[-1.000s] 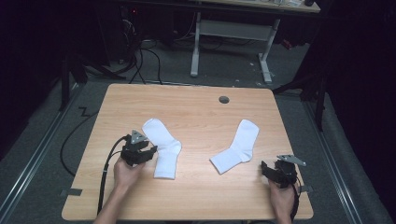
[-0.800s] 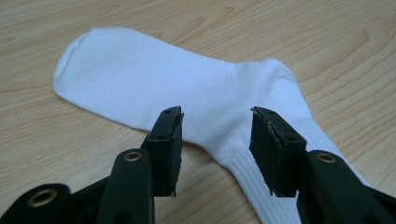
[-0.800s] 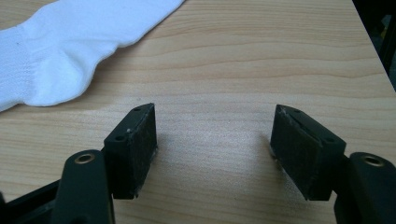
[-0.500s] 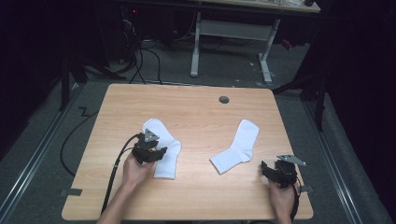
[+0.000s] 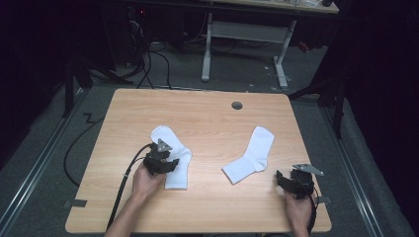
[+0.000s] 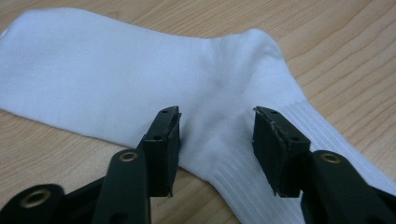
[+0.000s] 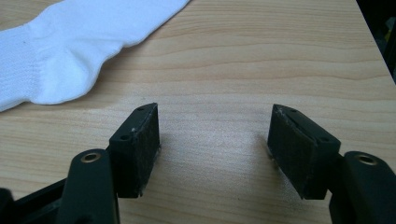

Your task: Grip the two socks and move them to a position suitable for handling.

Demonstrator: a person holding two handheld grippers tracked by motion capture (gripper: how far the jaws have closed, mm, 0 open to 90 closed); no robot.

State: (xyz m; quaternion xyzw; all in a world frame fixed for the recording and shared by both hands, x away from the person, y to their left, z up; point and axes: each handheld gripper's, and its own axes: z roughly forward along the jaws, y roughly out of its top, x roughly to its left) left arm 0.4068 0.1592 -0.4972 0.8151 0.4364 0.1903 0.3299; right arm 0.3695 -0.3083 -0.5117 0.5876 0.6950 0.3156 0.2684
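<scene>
- White left sock (image 6: 154, 79), soft and light, is lying flat on the wooden table (image 5: 212, 118); my left gripper (image 6: 217, 135) is hovering unclenched over its heel, the best pinch point.
- I am resting my right gripper (image 7: 212, 140) released near the right sock (image 7: 70, 51).

The light wooden surface (image 5: 207, 118) looks smooth and matt, with fine grain lines. The left white cloth sock (image 6: 140, 79) is soft knit, ribbed at its cuff; the right white cloth sock (image 5: 249, 155) looks the same. Each black plastic gripper, left (image 6: 217, 135) and right (image 7: 215, 140), has matt, slightly rough pads (image 7: 142, 140).
</scene>
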